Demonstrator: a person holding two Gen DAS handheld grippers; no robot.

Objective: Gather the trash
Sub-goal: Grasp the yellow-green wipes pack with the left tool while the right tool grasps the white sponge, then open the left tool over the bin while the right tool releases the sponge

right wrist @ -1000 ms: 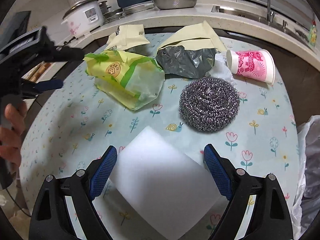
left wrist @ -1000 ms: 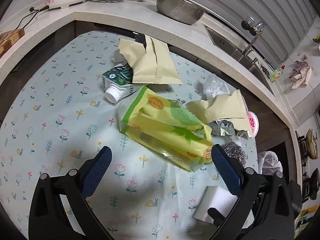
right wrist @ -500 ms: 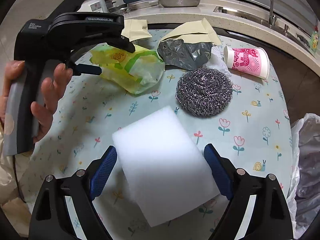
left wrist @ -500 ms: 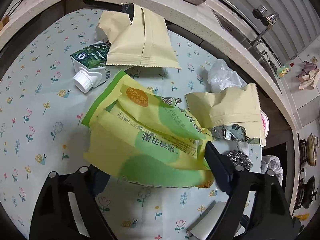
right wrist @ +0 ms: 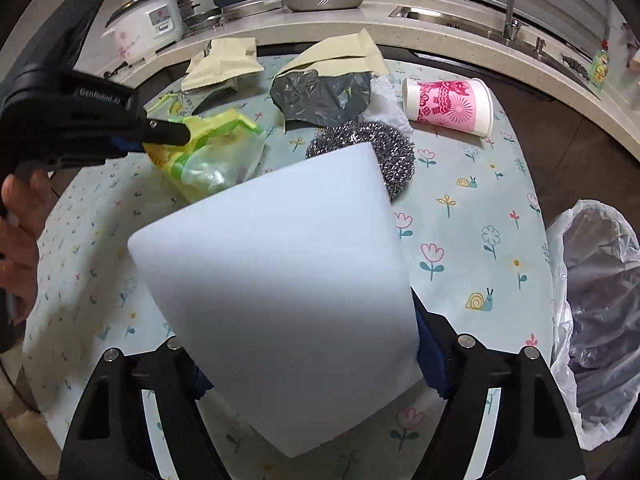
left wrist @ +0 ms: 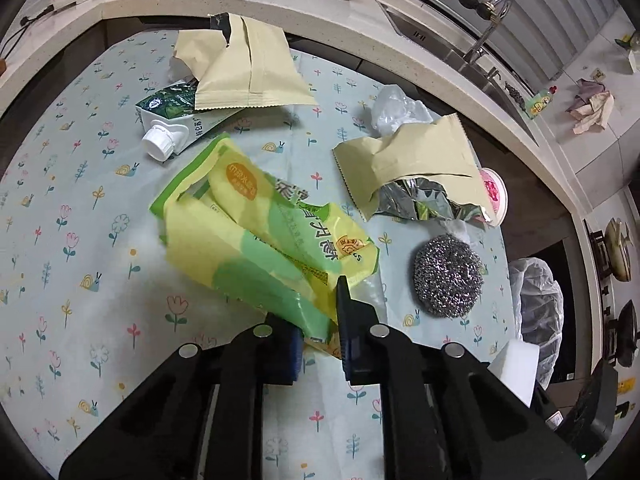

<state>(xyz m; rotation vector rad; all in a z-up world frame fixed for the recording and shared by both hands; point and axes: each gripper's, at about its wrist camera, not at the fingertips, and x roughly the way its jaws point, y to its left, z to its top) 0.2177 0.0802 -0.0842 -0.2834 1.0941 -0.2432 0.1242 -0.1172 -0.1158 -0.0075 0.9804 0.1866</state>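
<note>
Left gripper: jaws closing on yellow-green wrapper corner; may slip. Right gripper: closing around white sponge; bin bag at three o'clock.

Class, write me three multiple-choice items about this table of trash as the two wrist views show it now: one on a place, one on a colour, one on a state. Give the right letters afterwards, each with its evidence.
1. Where does the steel scourer lie?
A. on the flowered tablecloth
B. in the sink
C. inside the paper cup

2. What colour is the print on the paper cup?
A. blue
B. pink
C. green

3. How does the paper cup lie?
A. upright
B. upside down
C. on its side

Answers:
1 A: the scourer rests on the cloth beside the yellow-green wrapper, whose end sits between the closing jaws of the left gripper.
2 B: a pink pattern covers its white wall.
3 C: its wall lies along the cloth, beyond the white sponge between the closing jaws of the right gripper.
</note>
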